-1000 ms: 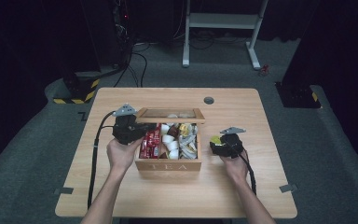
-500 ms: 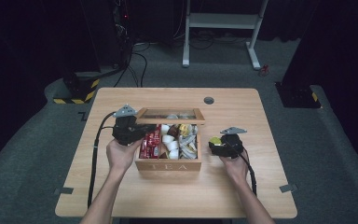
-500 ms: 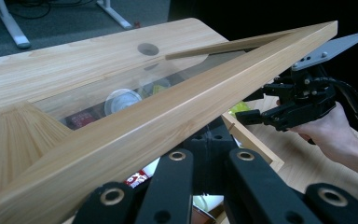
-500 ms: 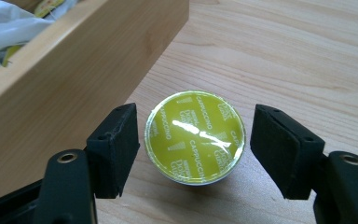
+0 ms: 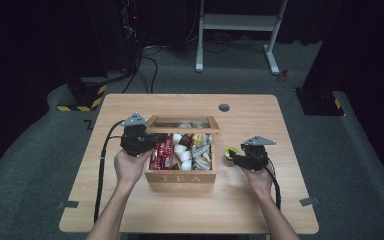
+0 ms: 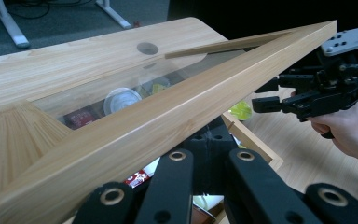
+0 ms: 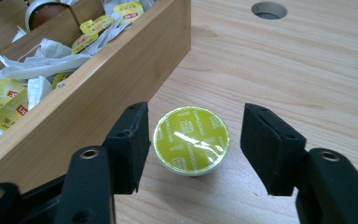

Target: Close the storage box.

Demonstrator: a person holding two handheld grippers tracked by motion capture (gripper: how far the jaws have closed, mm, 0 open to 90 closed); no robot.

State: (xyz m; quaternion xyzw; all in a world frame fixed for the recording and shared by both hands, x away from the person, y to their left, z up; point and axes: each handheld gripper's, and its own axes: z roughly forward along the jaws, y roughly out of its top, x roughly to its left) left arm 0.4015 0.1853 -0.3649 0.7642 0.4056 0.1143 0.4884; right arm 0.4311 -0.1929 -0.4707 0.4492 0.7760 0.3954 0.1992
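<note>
Light wooden bench (image 5: 260,200), rectangular, with a round cable hole (image 5: 224,107) near its far edge.

Open wooden tea box with "TEA" on its front wall (image 5: 180,177) sits at mid-bench. Inside: red packets at the left, white round pods in the middle, yellow-tagged tea bags in crumpled white wrappers at the right.

Left claw (image 5: 152,141) is at the box's left side, shut on the glass-paned wooden lid (image 5: 182,124). Lid is raised and tilted, hinged along the box's far wall. In the left gripper view the lid's frame (image 6: 168,121) runs across just above the black jaws, which are drawn close together.

Small round capsule with a yellow-green foil top (image 7: 191,139) stands upright on the bare bench, just beside the box's right wall, toward the right edge.

Right claw (image 7: 191,149) brackets the capsule. Jaws have just been closing, with the capsule between them. The left pad (image 7: 133,144) looks at or nearly at its rim; the right pad (image 7: 268,149) is visibly clear of it. Not gripped.

In the high view the right claw (image 5: 231,156) points toward the box.
</note>
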